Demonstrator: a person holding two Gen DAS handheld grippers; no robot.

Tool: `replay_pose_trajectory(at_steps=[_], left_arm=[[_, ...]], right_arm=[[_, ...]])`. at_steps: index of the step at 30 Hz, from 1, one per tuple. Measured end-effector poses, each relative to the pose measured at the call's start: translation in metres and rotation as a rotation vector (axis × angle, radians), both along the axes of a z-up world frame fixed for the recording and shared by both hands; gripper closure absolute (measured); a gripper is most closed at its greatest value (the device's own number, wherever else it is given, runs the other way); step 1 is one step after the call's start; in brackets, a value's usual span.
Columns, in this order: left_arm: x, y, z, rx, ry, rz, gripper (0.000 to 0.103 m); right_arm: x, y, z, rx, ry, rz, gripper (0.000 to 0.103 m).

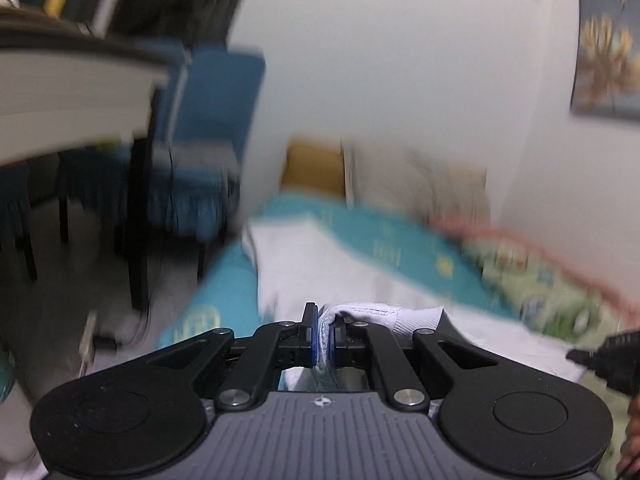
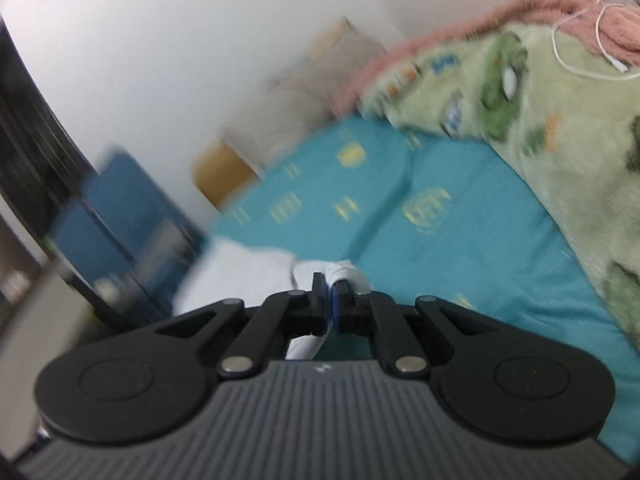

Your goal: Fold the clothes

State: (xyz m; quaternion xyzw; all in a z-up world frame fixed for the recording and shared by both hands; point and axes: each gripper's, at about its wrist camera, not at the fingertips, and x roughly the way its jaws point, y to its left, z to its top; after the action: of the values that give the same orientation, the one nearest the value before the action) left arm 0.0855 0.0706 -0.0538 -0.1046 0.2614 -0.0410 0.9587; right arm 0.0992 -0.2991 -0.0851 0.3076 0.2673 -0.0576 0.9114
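A: L gripper (image 1: 323, 330), what's it got?

B: Fingers pinched tight on a bunched edge of the white garment (image 1: 344, 268). A ribbed hem or cuff sticks out just right of the fingers; rest of the cloth runs ahead of them over the teal bed sheet (image 1: 404, 240), blurred.

A: And the R gripper (image 2: 330, 300)?

B: Same deal, fingers clamped on a small wad of the white garment (image 2: 248, 270). Most of the cloth spreads left of the fingers and some hangs below them, behind the gripper body, so can't see how much.

A: Which part of the garment is each holding?

B: Can't tell, too bunched and smeared. Can't tell what kind of garment either.

A: What's around?

B: Green patterned blanket (image 2: 560, 120) with a pink edge, far right of the R fingers, a white cable (image 2: 576, 64) lying on it, cut off at the top. In the L view, blue chairs (image 1: 216, 128) far left of the fingers, and a dark object (image 1: 612, 360) cut off at the right edge, prob. the other gripper, not sure.
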Motion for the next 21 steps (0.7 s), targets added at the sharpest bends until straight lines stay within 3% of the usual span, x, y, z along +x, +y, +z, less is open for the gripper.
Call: replay_pose_trajectory(at_steps=[4,6,8,10,11,13,18,21], left_arm=[[0.031,0.001,-0.039,0.023,0.204,-0.006,0.095],[0.035,0.005,-0.050,0.048,0.228,0.004,0.089],[0.034,0.006,-0.052,0.067,0.222,0.017,0.077],[0.031,0.008,-0.052,0.083,0.217,0.030,0.057],[0.028,0.009,-0.049,0.086,0.216,0.038,0.051],[0.020,0.012,-0.042,0.090,0.209,0.054,0.035],[-0.007,0.018,-0.012,0.053,0.109,0.070,0.025],[-0.017,0.015,0.003,0.060,0.045,0.065,0.021]], right_arm=[[0.023,0.007,-0.033,-0.035,0.191,0.038,0.095],[0.031,0.011,-0.043,-0.059,0.254,0.062,0.094],[0.032,0.017,-0.046,-0.100,0.278,0.081,0.083],[0.028,0.019,-0.045,-0.121,0.275,0.077,0.020],[0.024,0.019,-0.042,-0.124,0.262,0.066,0.016],[0.017,0.019,-0.035,-0.133,0.238,0.042,0.019],[-0.009,0.026,-0.008,-0.250,0.162,-0.017,0.019],[-0.020,0.037,0.006,-0.316,0.089,0.062,0.019]])
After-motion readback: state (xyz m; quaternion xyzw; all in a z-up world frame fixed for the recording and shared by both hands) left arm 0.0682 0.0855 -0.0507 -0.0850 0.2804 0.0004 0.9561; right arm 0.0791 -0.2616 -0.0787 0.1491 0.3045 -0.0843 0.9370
